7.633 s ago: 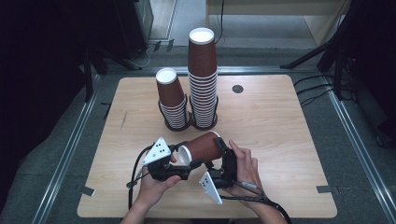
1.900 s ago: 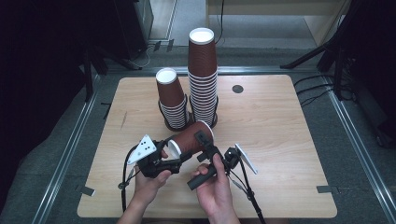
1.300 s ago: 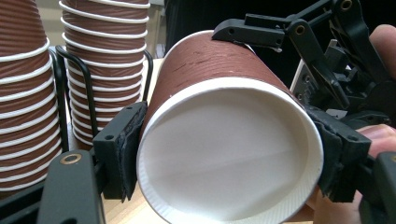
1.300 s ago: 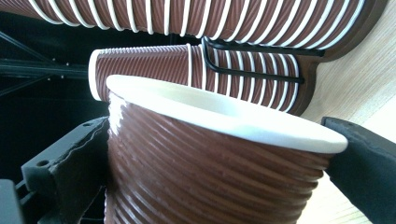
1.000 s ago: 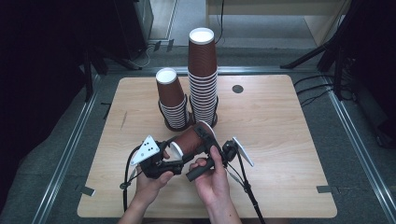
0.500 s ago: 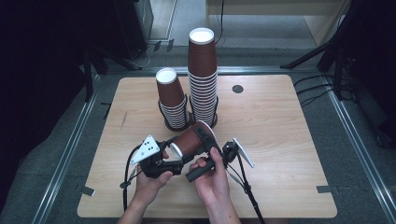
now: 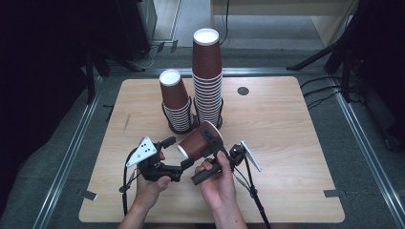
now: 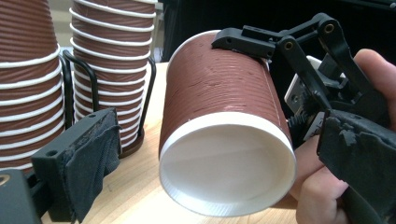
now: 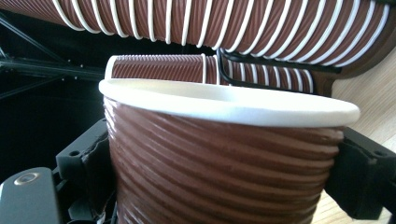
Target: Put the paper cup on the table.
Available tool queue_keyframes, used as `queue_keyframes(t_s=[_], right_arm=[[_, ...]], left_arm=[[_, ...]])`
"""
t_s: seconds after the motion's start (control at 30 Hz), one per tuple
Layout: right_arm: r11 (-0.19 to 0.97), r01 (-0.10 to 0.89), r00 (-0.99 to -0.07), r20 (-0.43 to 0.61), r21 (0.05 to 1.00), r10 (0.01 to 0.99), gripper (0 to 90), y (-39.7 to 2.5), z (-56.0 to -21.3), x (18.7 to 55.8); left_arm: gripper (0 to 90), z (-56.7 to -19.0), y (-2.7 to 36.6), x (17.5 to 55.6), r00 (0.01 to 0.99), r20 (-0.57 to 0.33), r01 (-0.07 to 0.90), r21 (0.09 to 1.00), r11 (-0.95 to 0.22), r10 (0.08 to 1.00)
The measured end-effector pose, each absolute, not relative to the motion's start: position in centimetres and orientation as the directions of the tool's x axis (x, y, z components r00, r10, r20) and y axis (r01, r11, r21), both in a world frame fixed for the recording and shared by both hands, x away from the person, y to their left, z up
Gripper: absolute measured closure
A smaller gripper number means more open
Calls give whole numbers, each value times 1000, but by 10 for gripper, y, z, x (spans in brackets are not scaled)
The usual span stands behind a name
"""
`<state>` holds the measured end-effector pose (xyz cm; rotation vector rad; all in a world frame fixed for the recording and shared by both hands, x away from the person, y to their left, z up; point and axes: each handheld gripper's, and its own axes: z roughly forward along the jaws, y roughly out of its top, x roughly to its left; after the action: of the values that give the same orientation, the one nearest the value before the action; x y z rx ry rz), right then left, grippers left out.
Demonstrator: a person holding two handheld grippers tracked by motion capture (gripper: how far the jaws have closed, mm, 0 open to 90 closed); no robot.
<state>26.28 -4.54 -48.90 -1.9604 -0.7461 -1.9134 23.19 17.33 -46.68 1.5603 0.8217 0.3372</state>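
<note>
Right gripper [image 7: 210, 143] has the brown cup [image 7: 198, 142] clamped, one jaw pressing each side of the ribbed wall; in the right gripper view the cup [image 9: 224, 154] blocks most of the scene, so its base is cut off below. The cup lies tilted on its side above the table [image 7: 286, 124], white bottom facing the left gripper [image 7: 174, 155]. Left gripper's jaws stand spread wide either side of that bottom end, and whether either pad touches it I cannot tell. Right hand [image 7: 217, 183] wraps the handle from below, left hand [image 7: 150, 183] grips its own. Behind, two cup stacks, short [image 7: 175, 102] and tall [image 7: 208, 76], sit upside down in a wire rack [image 7: 191, 126], its base partly hidden.
</note>
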Motion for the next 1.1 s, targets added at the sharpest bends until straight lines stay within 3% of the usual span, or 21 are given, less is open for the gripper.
queue_keyframes(t_s=[0.53, 0.83, 1.1], right_arm=[[-820, 479, -97, 947, 314, 306, 104, -65, -485, 266], [-761, 391, -144, 851, 518, 506, 105, -84, -486, 271], [-703, 323, -175, 770, 633, 614, 108, -103, -482, 274]], left_arm=[[2, -469, 180, 233, 684, -255, 313, 949, 41, 684], [2, -475, 186, 234, 659, -259, 318, 947, 50, 706], [2, -482, 191, 236, 643, -266, 338, 940, 46, 718]])
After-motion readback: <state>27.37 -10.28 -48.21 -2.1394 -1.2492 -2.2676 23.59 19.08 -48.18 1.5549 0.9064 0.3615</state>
